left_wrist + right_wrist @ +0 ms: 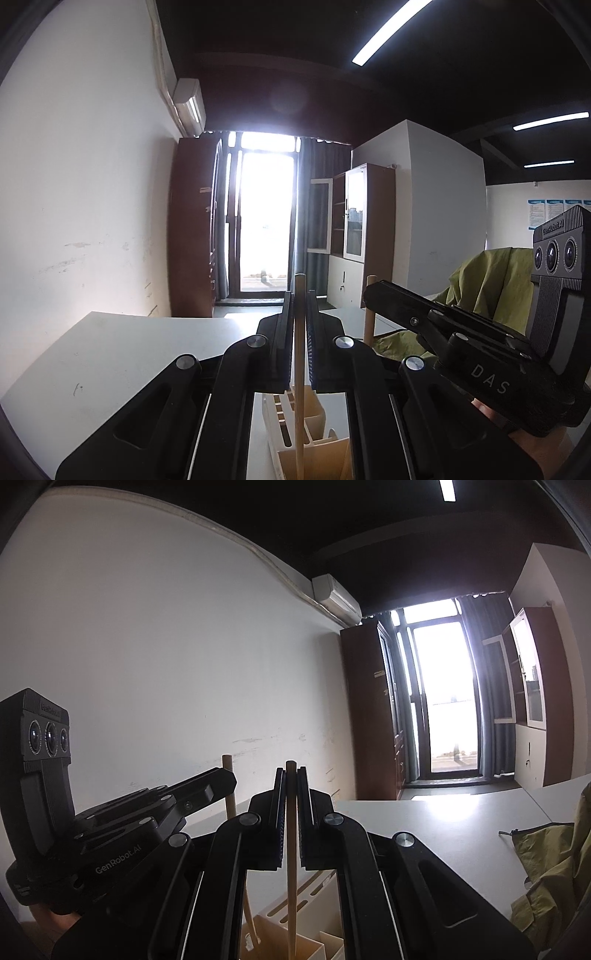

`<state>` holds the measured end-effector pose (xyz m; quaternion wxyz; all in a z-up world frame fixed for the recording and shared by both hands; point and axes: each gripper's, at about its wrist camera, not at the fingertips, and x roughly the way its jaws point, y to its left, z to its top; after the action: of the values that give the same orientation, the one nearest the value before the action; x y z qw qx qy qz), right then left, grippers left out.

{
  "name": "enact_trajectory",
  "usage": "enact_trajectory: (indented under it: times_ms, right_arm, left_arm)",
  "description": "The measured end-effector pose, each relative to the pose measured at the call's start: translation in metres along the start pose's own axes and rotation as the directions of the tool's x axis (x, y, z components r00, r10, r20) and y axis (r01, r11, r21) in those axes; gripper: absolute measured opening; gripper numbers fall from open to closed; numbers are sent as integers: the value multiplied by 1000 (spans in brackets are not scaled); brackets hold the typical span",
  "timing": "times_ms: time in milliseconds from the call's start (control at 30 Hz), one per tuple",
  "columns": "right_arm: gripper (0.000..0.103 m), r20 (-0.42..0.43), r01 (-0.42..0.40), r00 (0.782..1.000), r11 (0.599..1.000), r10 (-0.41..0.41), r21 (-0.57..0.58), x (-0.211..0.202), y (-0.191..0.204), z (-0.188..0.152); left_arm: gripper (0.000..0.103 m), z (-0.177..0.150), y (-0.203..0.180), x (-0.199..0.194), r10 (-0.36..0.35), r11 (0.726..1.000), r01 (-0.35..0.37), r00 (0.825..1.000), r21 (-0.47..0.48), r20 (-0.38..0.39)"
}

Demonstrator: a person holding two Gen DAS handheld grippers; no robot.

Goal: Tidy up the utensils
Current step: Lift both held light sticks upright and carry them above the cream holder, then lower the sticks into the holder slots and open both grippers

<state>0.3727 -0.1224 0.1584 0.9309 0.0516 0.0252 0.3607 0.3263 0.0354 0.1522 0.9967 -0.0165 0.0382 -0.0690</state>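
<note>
Two wooden sticks hang upright over the cream slotted organizer (306, 439), which sits on the white tabletop (122, 354). The left claw (300, 306) is clenched on one wooden stick (300, 369), whose lower end reaches down toward a compartment of the organizer. The right claw (291, 786) grips the other wooden stick (291, 867) the same way above the organizer, just beside the first.

The claws stand close together above the organizer, so they may knock each other. A stick tip could also catch a divider wall and tilt or slide in the grip, or tip the light organizer. A green cloth (546, 871) lies well away from the organizer.
</note>
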Motion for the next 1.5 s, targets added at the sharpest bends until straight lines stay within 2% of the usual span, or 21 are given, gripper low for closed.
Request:
enact_trajectory:
  times_ms: [700,800,867,1000,1167,1500]
  right_arm:
    - [7,-95,7,995,1000,-8,-2,6,5,-10]
    - [7,-124,11,992,999,-7,33,8,0,-10]
    - [7,-132,19,991,999,-14,42,7,-3,-11]
    - [21,-135,28,991,999,-22,42,4,-5,-10]
    - [23,-143,38,989,998,-31,46,-3,-4,-10]
    - [38,-178,90,981,995,-82,39,-21,2,-19]
  left_arm:
    - [6,-14,16,16,-44,996,33,989,-79,-143]
    - [17,-15,19,15,-37,996,25,988,-84,-151]
    - [20,-14,21,13,-31,996,19,988,-87,-150]
    - [24,-10,25,8,-31,995,17,989,-96,-143]
    - [28,-5,21,0,-28,996,17,991,-86,-130]
    - [35,-1,19,-22,7,997,-18,992,-79,-128]
